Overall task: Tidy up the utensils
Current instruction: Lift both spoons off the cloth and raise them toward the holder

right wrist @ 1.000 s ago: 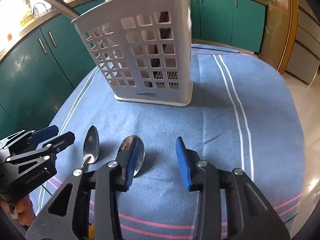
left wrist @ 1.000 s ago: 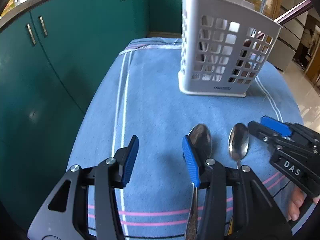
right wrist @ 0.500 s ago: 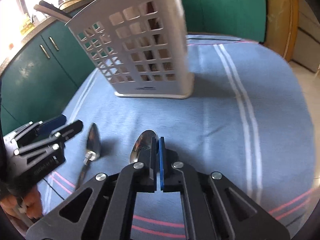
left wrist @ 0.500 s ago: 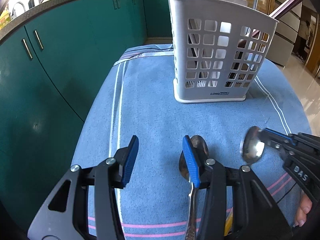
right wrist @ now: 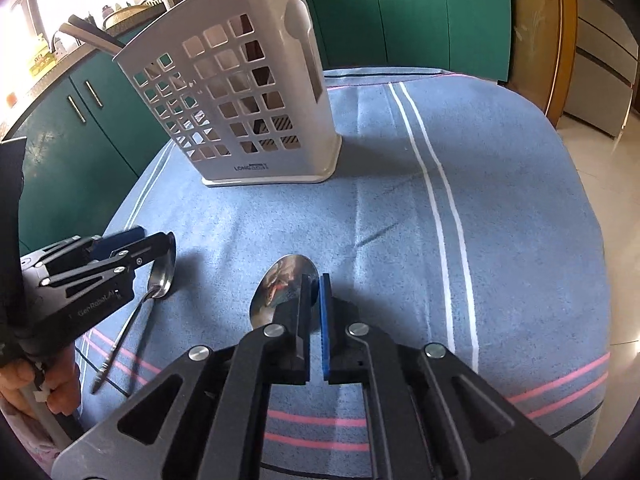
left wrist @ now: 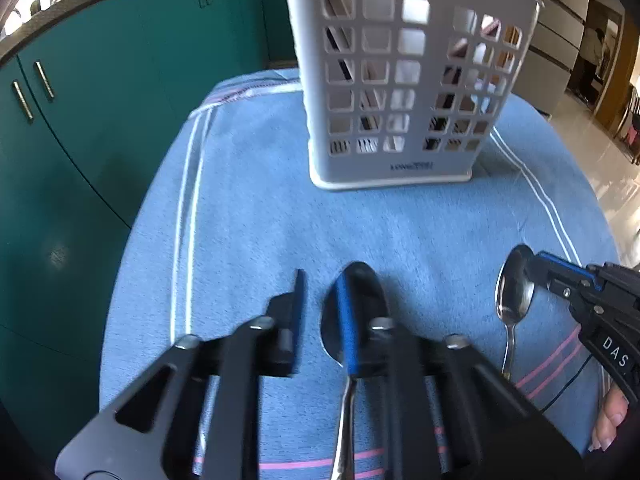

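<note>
A white slotted utensil holder (left wrist: pixel 404 92) stands on the blue cloth, also in the right wrist view (right wrist: pixel 248 96), with utensils inside. My right gripper (right wrist: pixel 316 280) is shut on a steel spoon (right wrist: pixel 280 280) and holds it above the cloth; from the left wrist view the same spoon (left wrist: pixel 514 288) hangs from its jaws (left wrist: pixel 560 272). My left gripper (left wrist: pixel 320 296) has its jaws partly closed, a gap between them, over a second spoon (left wrist: pixel 372 292) lying on the cloth. That spoon (right wrist: pixel 158 276) lies beside the left gripper (right wrist: pixel 160 244) in the right wrist view.
The table is covered by a blue towel (right wrist: pixel 500 200) with white and pink stripes. Teal cabinets (left wrist: pixel 100 100) stand close on the left and behind. The table edge drops off at the right toward a tiled floor (right wrist: pixel 608 184).
My right gripper closed on one spoon and lifted it off the cloth. My left gripper's jaws narrowed and moved forward over the other spoon.
</note>
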`<state>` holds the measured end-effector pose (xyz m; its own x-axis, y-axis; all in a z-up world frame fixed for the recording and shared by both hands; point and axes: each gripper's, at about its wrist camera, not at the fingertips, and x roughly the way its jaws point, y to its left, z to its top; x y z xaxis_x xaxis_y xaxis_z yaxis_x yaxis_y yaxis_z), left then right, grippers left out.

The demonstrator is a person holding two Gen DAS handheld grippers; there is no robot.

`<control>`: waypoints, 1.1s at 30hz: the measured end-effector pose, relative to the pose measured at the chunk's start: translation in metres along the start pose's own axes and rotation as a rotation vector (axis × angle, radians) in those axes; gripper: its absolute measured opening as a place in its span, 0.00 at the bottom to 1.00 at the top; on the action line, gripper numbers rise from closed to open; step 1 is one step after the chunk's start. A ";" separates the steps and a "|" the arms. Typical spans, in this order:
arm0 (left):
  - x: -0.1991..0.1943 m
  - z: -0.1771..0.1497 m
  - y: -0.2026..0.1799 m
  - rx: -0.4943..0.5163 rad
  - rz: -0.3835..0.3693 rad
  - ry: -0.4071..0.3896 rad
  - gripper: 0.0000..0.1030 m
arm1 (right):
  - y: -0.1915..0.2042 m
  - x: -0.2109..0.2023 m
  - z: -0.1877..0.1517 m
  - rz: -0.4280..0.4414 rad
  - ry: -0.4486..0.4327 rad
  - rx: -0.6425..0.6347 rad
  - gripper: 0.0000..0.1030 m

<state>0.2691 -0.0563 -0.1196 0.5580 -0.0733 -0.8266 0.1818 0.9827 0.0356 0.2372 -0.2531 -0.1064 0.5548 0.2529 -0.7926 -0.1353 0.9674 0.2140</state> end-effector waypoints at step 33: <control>-0.008 0.008 0.011 0.054 -0.193 -0.012 0.39 | -0.001 -0.002 0.011 0.058 0.011 -0.041 0.25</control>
<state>0.2731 -0.0465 -0.1080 0.5186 -0.2617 -0.8140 0.3289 0.9398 -0.0926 0.2454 -0.2543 -0.0991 0.5357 0.3087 -0.7860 -0.2003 0.9507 0.2368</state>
